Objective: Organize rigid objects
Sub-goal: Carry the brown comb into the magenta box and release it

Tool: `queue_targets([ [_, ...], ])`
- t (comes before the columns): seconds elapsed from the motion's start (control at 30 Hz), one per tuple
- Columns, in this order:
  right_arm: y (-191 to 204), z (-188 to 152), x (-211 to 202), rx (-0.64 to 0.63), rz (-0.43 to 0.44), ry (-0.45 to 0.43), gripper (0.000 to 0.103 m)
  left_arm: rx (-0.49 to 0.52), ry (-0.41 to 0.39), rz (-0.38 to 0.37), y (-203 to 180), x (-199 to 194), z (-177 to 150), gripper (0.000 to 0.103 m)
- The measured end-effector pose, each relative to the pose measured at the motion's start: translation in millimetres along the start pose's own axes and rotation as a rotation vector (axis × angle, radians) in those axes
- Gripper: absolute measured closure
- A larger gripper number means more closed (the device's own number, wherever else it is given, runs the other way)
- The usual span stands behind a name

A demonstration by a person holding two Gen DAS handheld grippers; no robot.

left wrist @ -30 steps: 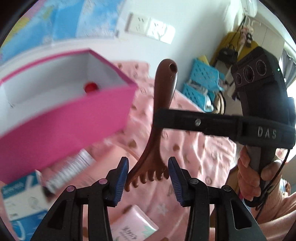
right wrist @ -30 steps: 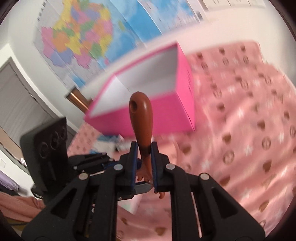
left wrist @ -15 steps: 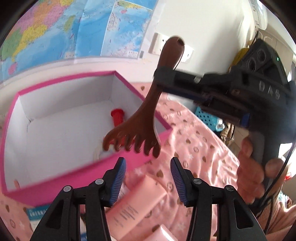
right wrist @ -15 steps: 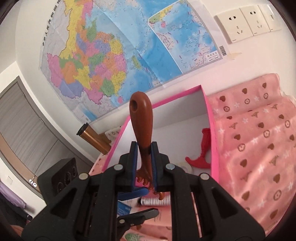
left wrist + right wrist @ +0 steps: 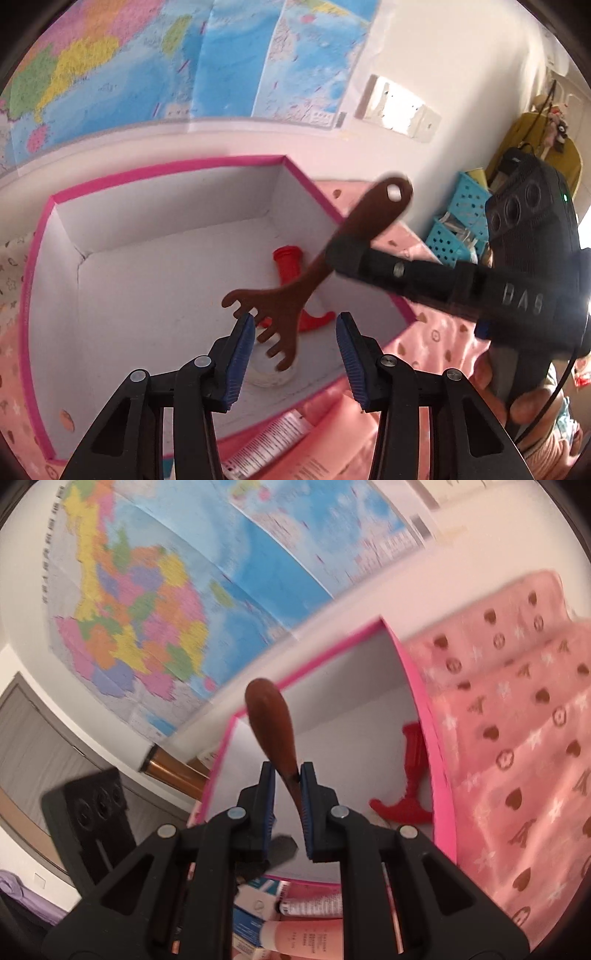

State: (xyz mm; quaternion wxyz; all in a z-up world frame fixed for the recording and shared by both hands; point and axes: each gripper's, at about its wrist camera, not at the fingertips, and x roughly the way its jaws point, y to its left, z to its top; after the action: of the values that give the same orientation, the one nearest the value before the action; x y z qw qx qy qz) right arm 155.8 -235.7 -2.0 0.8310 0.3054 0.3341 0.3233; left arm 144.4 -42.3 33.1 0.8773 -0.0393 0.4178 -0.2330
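Observation:
My right gripper [image 5: 287, 775] is shut on the handle of a brown wooden comb [image 5: 273, 723] and holds it over the open pink box [image 5: 424, 701]. In the left wrist view the comb [image 5: 295, 295] hangs tilted above the box's white inside, teeth pointing down, pinched by the right gripper [image 5: 343, 254]. My left gripper [image 5: 295, 339] is open and empty, just in front of the box [image 5: 40, 229], below the comb's teeth. A red comb [image 5: 291, 273] and a white round thing [image 5: 269, 369] lie inside the box.
Pink tubes [image 5: 314, 934] and blue-white cartons [image 5: 258, 897] lie on the pink patterned bedspread [image 5: 517, 757] in front of the box. A map [image 5: 147, 55] covers the wall behind. Blue baskets [image 5: 454, 229] stand at the far right.
The right gripper has carried the brown comb from above the bedspread to over the box and tilted it lower. The left gripper has followed toward the box, staying open.

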Motion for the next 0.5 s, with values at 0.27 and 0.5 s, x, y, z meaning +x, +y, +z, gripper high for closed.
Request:
queue_targets([
  [0.27,11.3,-6.9,-4.4,-0.127,-0.227,0.009,0.071,-0.015,0.029,0.029,9.1,12.6,-7.2,0.057],
  [0.5,5.4,-10.1,-39.5,-0.15,-0.306,-0.067,0.065,0.013,-0.012,0.051,6.8,4.4,-10.2,0.057],
])
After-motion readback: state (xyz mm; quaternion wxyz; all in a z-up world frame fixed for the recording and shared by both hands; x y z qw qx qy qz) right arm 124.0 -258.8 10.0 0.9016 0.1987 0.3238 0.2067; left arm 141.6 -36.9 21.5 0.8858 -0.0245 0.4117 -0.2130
